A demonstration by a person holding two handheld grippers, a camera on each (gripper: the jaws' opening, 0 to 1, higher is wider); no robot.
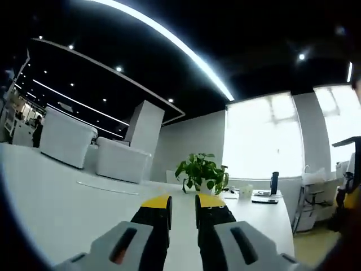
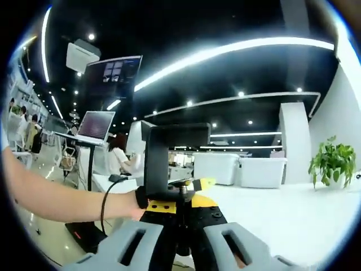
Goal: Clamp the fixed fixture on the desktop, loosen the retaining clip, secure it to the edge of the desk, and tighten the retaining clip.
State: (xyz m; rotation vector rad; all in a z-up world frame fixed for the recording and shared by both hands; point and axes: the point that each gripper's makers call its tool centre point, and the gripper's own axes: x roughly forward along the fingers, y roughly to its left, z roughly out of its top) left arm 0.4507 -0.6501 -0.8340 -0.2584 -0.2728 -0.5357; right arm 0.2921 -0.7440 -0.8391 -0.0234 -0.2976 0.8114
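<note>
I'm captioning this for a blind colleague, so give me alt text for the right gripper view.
The right claw is shut on a black C-shaped clamp, held upright at the edge of a white desk. A person's arm reaches in from the left, with a potted plant at far right.

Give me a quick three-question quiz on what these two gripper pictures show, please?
1. True or false: the right gripper holds the black clamp fixture.
2. What green thing stands on the white desk ahead of the left gripper?
A. potted plant
B. bucket
C. helmet
3. Fill in: the left gripper's jaws hold ____.

Key: 1 true; 2 A; 3 nothing.
</note>
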